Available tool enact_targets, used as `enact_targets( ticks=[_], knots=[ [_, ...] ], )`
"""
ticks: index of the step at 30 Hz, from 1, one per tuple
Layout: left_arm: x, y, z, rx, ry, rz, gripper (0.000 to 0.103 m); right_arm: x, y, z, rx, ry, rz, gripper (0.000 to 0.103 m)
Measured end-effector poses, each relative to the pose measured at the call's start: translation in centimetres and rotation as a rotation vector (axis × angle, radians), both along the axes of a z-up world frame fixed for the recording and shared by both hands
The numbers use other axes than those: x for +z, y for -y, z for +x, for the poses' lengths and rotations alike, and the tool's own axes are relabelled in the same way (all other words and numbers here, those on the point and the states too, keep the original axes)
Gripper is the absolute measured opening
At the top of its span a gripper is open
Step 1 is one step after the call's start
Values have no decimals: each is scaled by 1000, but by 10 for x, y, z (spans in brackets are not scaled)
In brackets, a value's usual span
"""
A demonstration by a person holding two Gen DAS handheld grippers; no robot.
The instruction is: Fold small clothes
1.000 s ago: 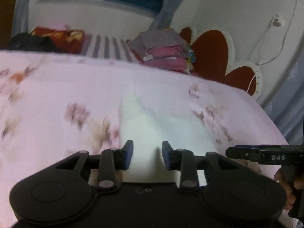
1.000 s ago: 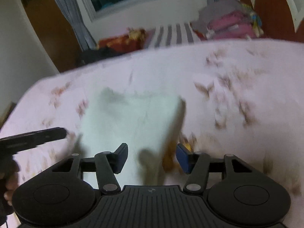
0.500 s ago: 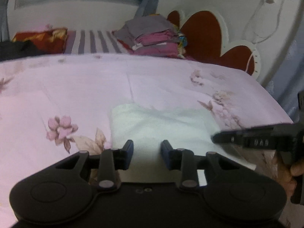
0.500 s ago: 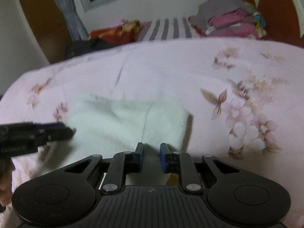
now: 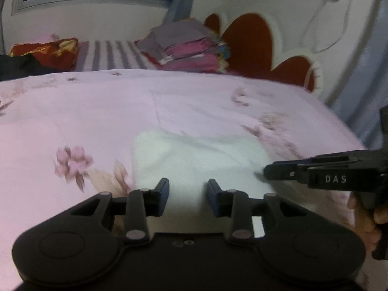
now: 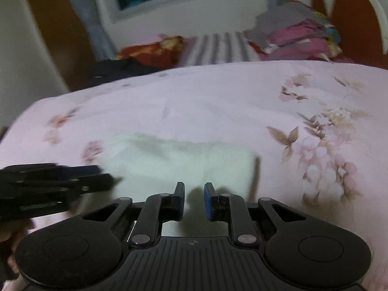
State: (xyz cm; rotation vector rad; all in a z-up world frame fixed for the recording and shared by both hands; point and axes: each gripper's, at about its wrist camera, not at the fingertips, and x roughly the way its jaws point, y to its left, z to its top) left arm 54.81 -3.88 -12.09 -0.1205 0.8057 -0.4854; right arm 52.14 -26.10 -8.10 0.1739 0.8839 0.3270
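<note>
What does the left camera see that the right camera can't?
Only the left wrist view shows the white cord hanging on the wall and the letters DAS on the other claw. Only the right wrist view shows the brown door and the butterfly print. Both show the white cloth on the pink bedspread, the window and the folded clothes pile.

I count one white cloth on my bed, one clothes stack at twelve o'clock, two tongs.
</note>
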Motion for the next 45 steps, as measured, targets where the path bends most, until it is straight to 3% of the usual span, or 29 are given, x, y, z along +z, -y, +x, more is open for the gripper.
enact_targets(
  ticks=[4, 7, 9, 12, 17, 21, 26, 29, 33, 36, 37, 38, 39, 40, 43, 45],
  knots=[
    [-5, -9, -47, 5, -29, -34, 33, 3, -7, -49, 111, -7, 5, 18],
    [-13, -10, -66, 14, -100, -53, 33, -10, -12, -79, 142, -79, -21, 18],
    [-18, -4, -81, 8, -106, 10, 32, -20, -20, -95, 146, -115, -94, 18],
    [-19, 6, -100, -6, -93, 84, 32, -20, -26, -116, 157, -100, -143, 18],
    [-17, 14, -122, -33, -67, 200, 31, -22, -23, -140, 156, -130, -124, 18],
    [-13, 14, -133, -14, -71, 211, 31, -19, -19, -151, 155, -131, -116, 18],
    [-10, 16, -140, 9, -82, 213, 31, 0, -8, -153, 58, -36, -78, 18],
    [-14, 18, -143, 11, -85, 221, 31, -21, -10, -151, 56, -138, -98, 17],
    [-9, 18, -146, 18, -90, 224, 31, -19, -9, -159, 68, -126, -119, 18],
    [6, 6, -141, 80, -60, 164, 44, -5, 2, -158, 19, -80, -82, 18],
    [12, 1, -137, 117, -34, 151, 61, 1, 9, -154, -23, -56, -58, 18],
    [15, -2, -132, 137, -20, 146, 78, 4, 16, -149, -61, -43, -32, 32],
    [17, -5, -125, 153, -4, 140, 80, 7, 23, -142, -100, -36, -10, 49],
    [20, -8, -117, 167, 5, 131, 80, 8, 29, -137, -130, -23, 2, 80],
    [21, -13, -94, 176, -11, 93, 76, 19, 42, -122, -150, 62, 50, 81],
    [20, -15, -80, 191, -30, 77, 75, 22, 44, -107, -158, 51, 65, 73]
  ],
)
